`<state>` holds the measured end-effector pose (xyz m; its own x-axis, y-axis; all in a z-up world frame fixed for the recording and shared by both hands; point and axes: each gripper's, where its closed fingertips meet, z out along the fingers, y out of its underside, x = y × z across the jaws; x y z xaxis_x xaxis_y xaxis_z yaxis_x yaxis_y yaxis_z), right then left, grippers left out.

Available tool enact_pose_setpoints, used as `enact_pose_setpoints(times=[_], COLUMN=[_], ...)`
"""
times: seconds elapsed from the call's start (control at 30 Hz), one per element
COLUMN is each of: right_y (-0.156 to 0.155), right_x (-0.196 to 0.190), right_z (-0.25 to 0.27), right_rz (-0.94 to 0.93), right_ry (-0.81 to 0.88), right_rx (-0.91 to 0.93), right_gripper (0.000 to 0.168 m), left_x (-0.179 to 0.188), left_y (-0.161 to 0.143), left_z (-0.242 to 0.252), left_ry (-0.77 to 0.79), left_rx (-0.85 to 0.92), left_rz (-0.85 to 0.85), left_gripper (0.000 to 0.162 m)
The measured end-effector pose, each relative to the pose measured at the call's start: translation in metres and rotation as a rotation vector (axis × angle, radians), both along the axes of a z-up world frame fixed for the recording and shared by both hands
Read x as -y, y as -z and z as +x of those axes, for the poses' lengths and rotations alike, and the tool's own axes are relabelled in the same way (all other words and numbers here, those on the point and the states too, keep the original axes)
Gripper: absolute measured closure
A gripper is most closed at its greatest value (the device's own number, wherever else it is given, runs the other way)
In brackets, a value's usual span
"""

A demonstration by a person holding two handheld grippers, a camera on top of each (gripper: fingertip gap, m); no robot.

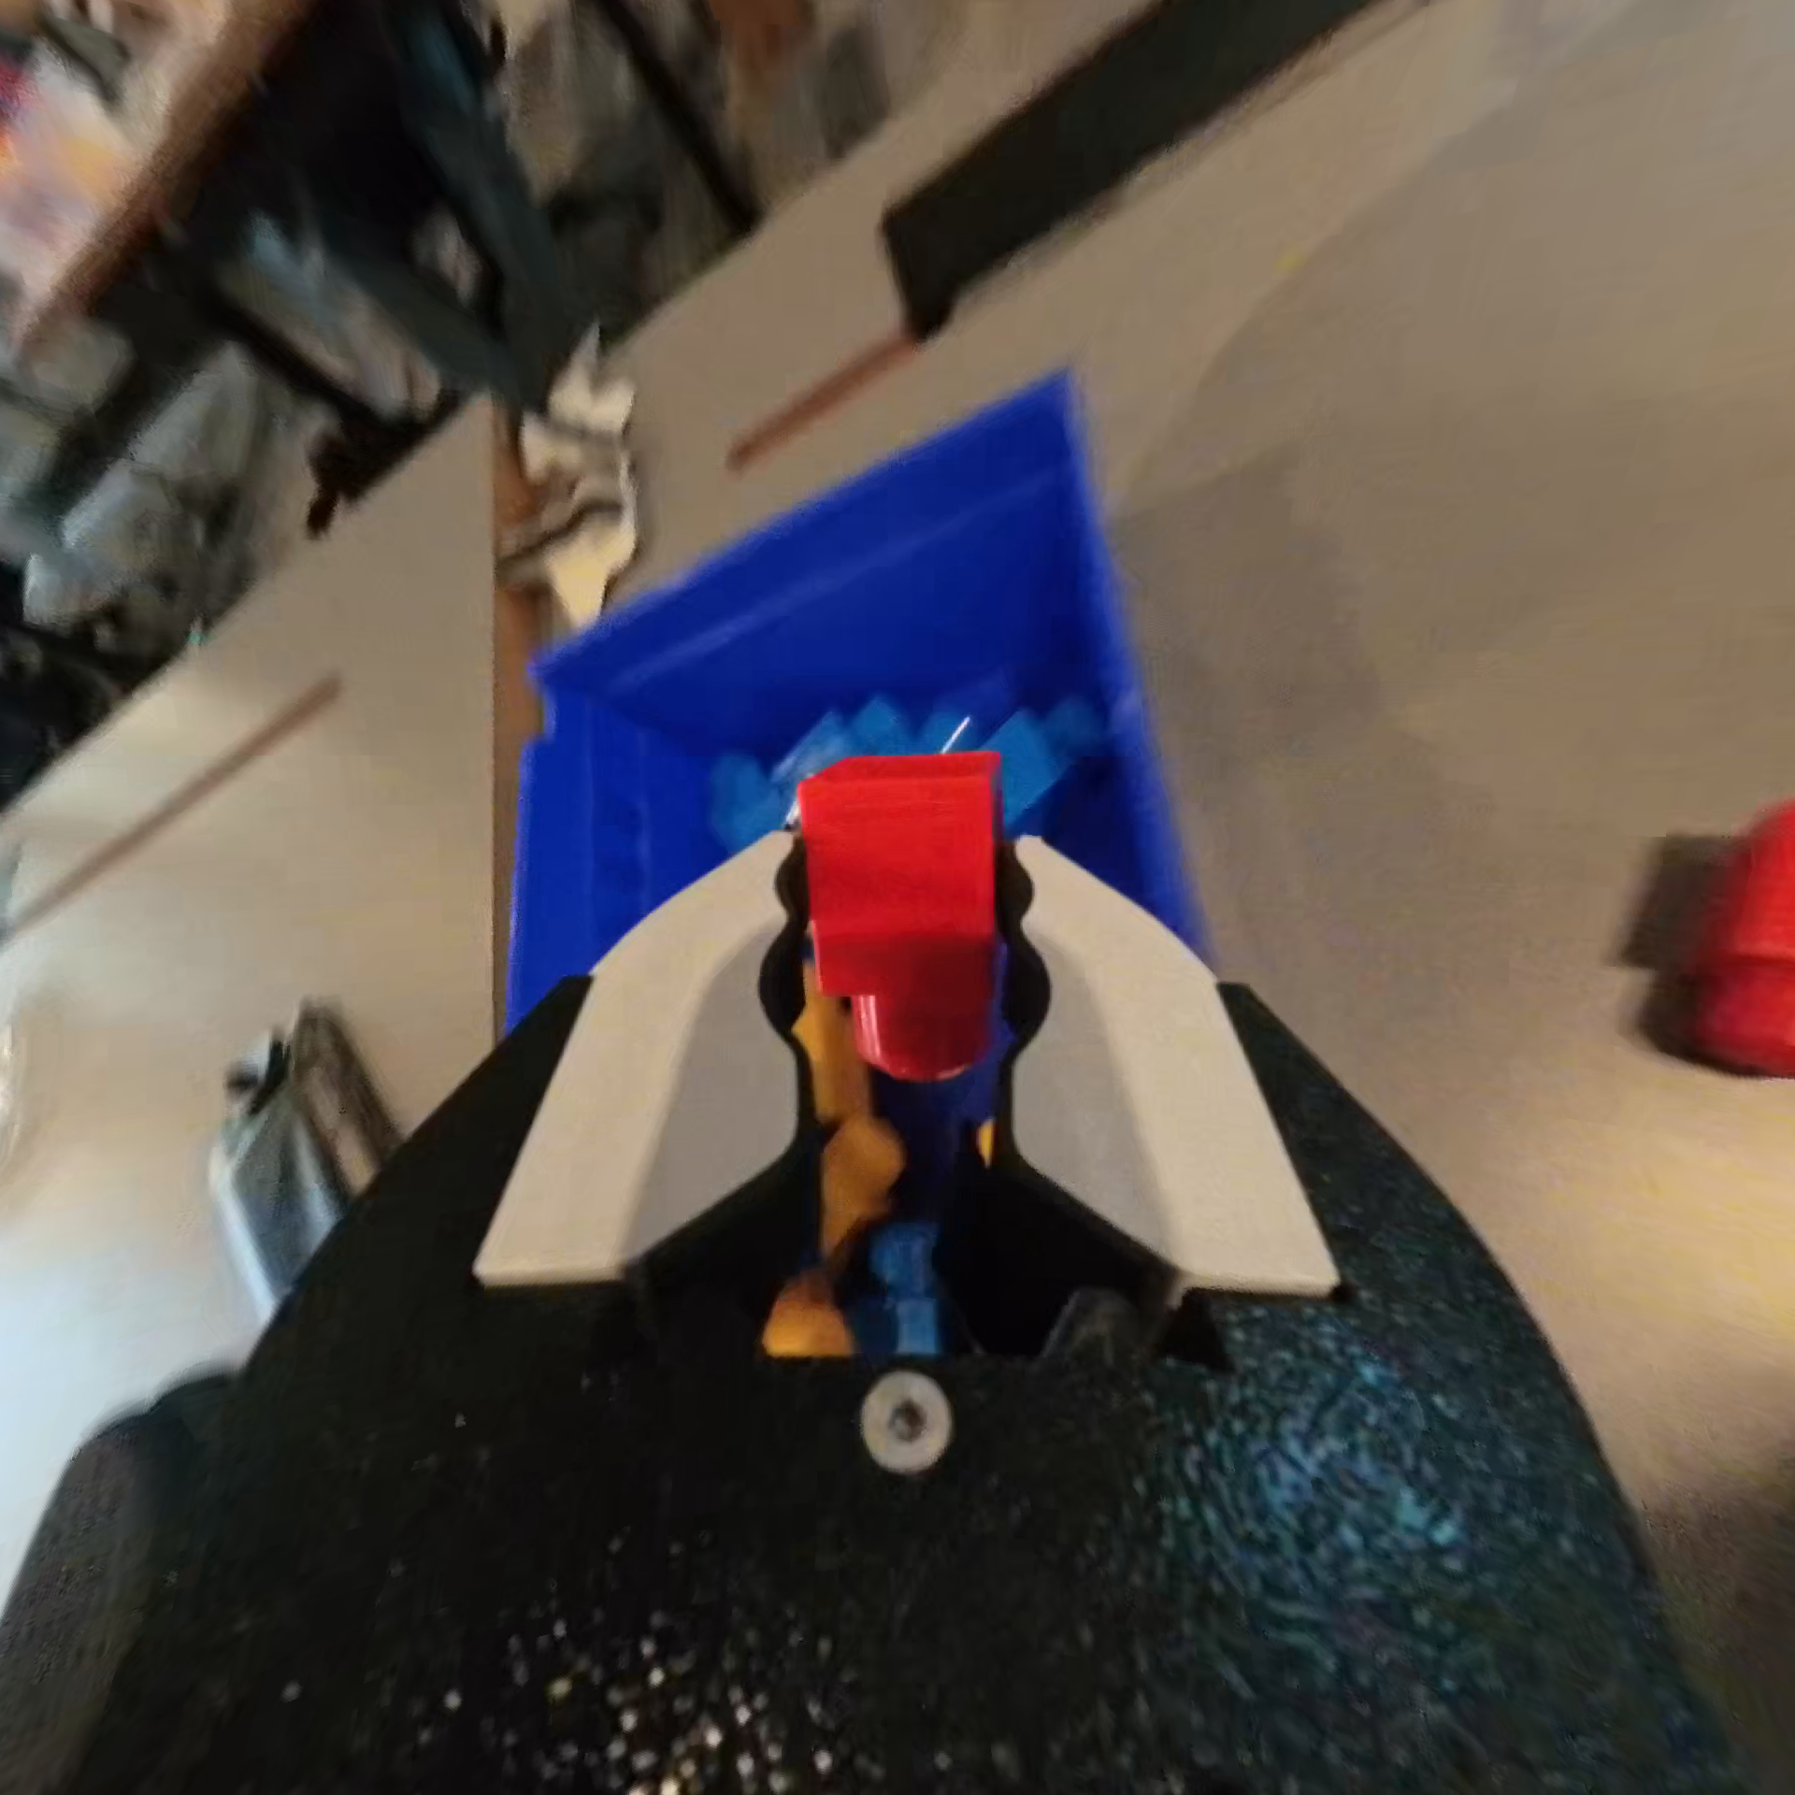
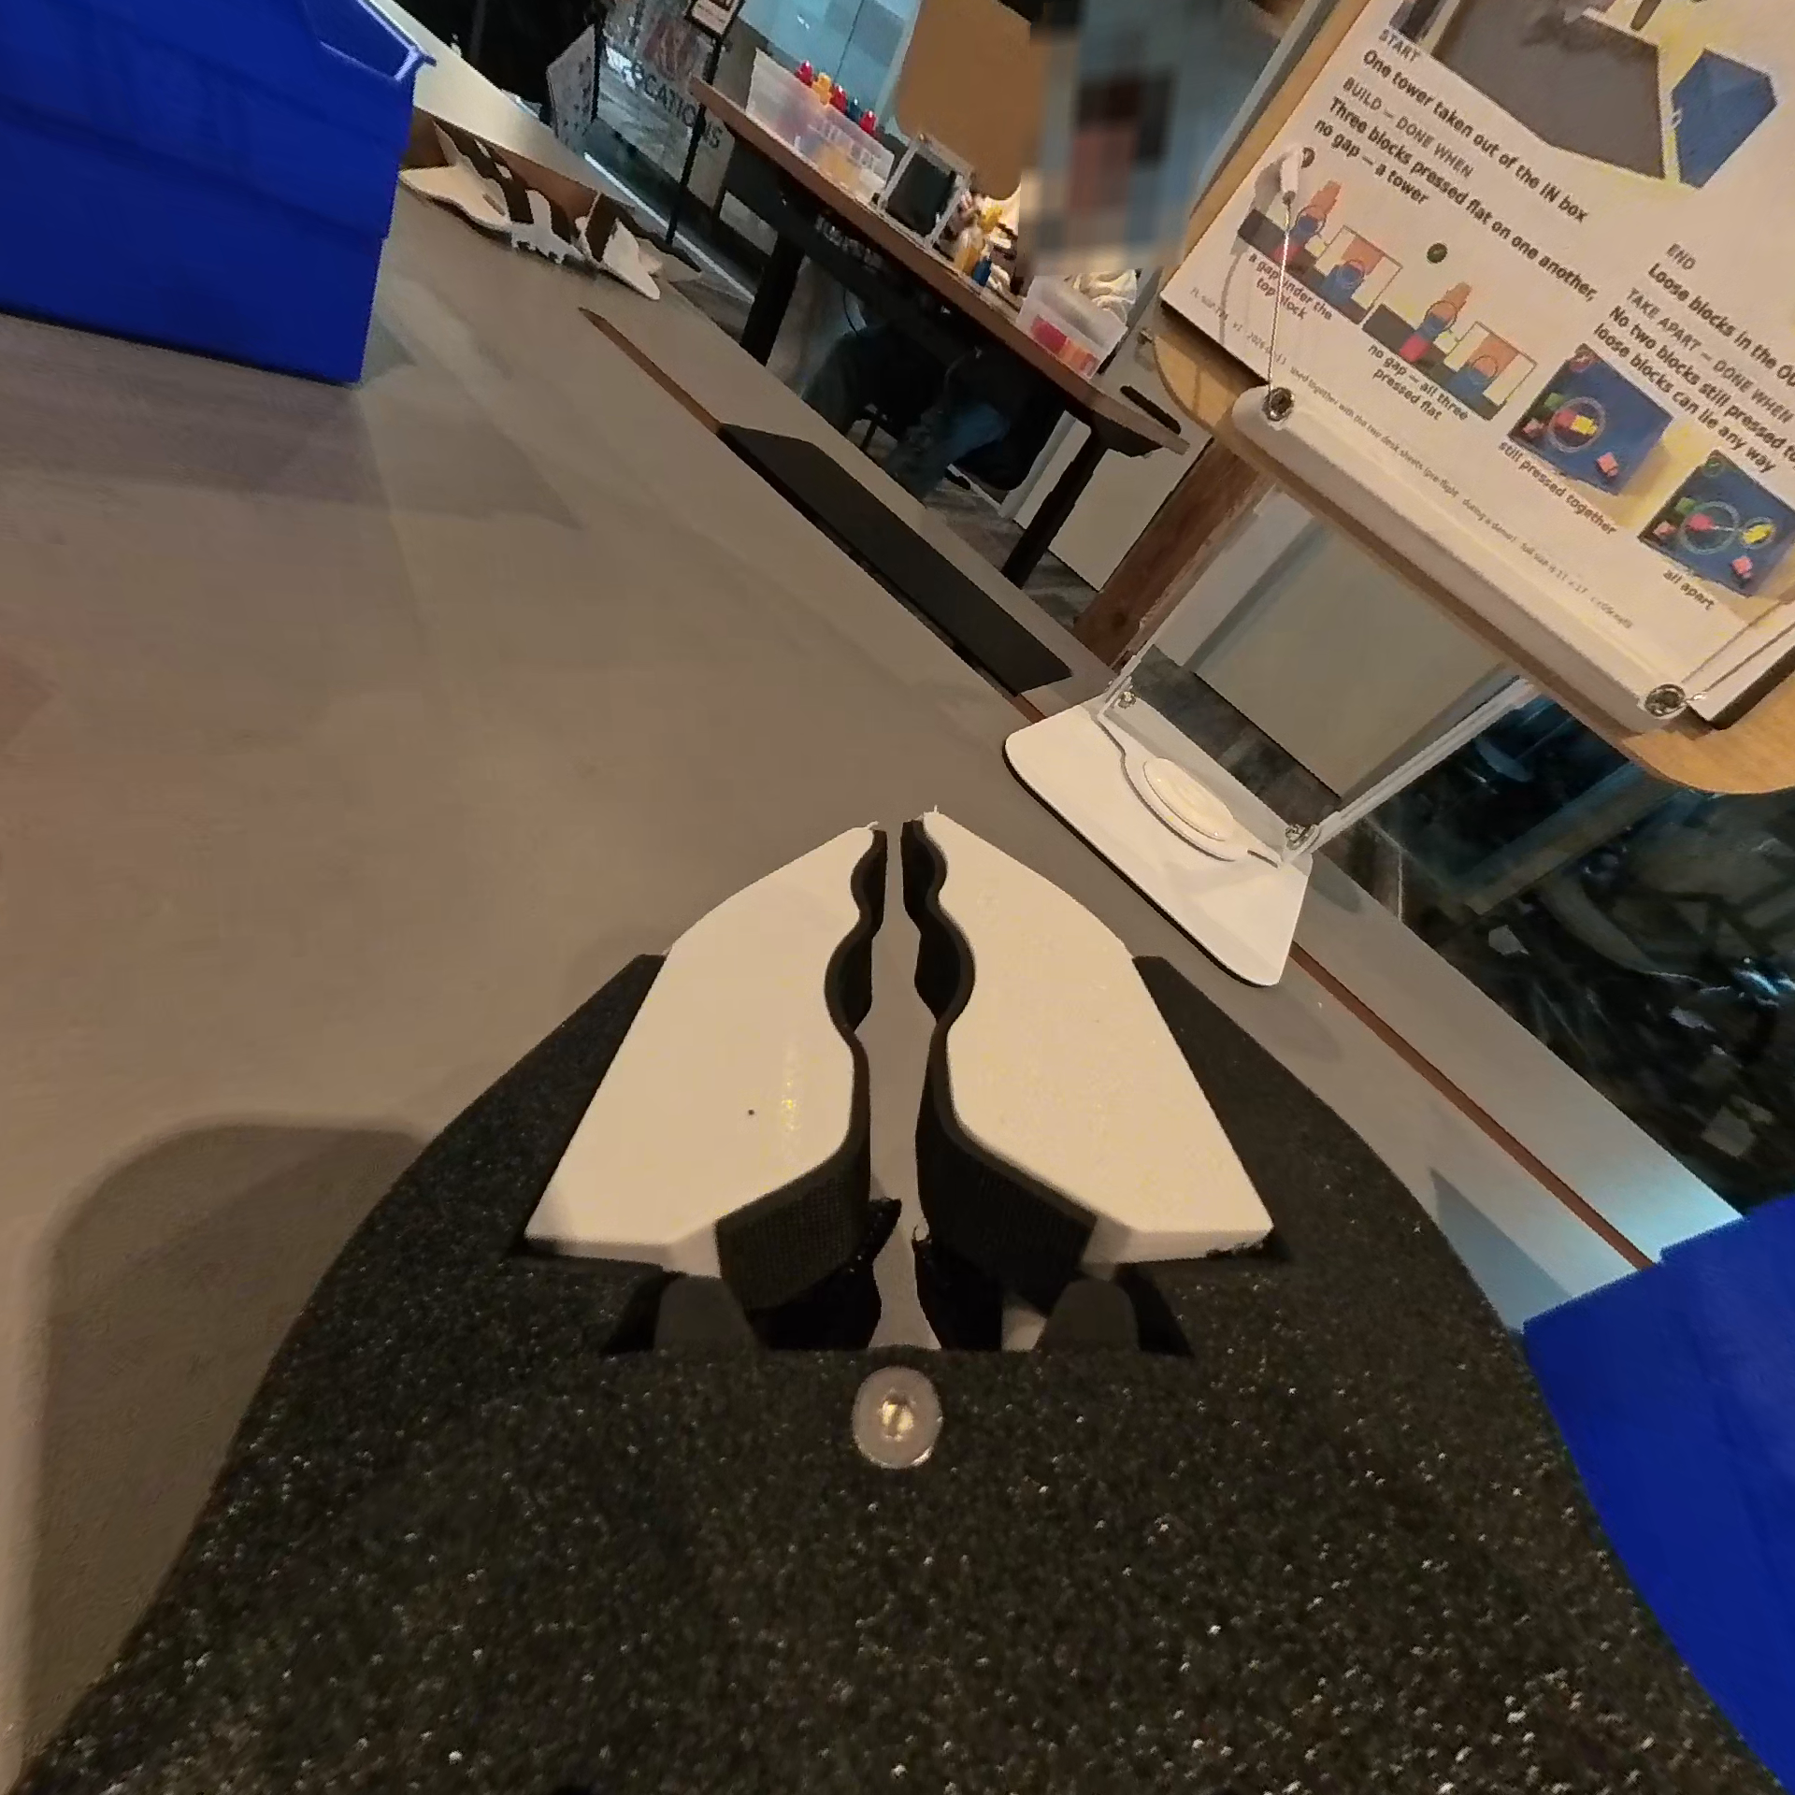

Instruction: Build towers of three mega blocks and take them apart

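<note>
In the left wrist view my left gripper (image 1: 898, 855) is shut on a red mega block (image 1: 898, 864), held in the air above a blue bin (image 1: 835, 602). The bin holds several loose blue blocks (image 1: 855, 738), and yellow blocks (image 1: 845, 1166) show through the gap between my fingers. Another red block (image 1: 1739, 962) lies on the grey table at the right edge. In the right wrist view my right gripper (image 2: 896, 835) is shut and empty, low over the grey table (image 2: 389, 680).
A blue bin (image 2: 194, 185) stands at the far left in the right wrist view, and a blue corner (image 2: 1690, 1438) shows at the lower right. A white stand (image 2: 1166, 845) carries an instruction sheet (image 2: 1515, 291) at the table's right edge. Other desks stand beyond. The gap from one gripper's tips to the other's is roughly 35 centimeters.
</note>
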<state>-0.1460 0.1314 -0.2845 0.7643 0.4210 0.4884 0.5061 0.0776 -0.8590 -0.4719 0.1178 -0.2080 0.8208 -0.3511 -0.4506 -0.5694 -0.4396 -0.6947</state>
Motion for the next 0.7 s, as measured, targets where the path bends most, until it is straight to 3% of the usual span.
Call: enact_pose_setpoints(times=[0.1, 0.17, 0.27, 0.4, 0.5, 0.6, 0.7], right_y=[-0.001, -0.004, -0.006, -0.007, -0.006, -0.006, -0.007], right_x=[0.000, -0.001, -0.001, -0.002, -0.003, -0.003, -0.003], right_z=[0.002, 0.004, 0.009, 0.013, 0.014, 0.015, 0.015], right_rz=[0.003, 0.009, 0.012, 0.007, 0.001, -0.001, 0.002], right_ry=[0.008, 0.019, 0.033, 0.045, 0.048, 0.047, 0.046], right_rx=[-0.010, -0.029, -0.057, -0.070, -0.070, -0.068, -0.072], right_gripper=[0.165, 0.165, 0.165, 0.165, 0.165, 0.165, 0.165], left_x=[0.022, 0.037, 0.042, 0.041, 0.038, 0.028, 0.020], left_y=[-0.005, 0.022, 0.079, 0.122, 0.136, 0.132, 0.102], left_z=[0.097, 0.157, 0.204, 0.227, 0.233, 0.229, 0.221], left_ry=[0.388, 0.624, 0.784, 0.857, 0.850, 0.781, 0.689], left_rx=[0.028, 0.000, -0.171, -0.365, -0.391, -0.366, -0.223], left_rz=[-0.012, -0.112, -0.280, -0.380, -0.430, -0.376, -0.216], left_gripper=[0.125, 0.124, 0.124, 0.124, 0.123, 0.115, 0.119])
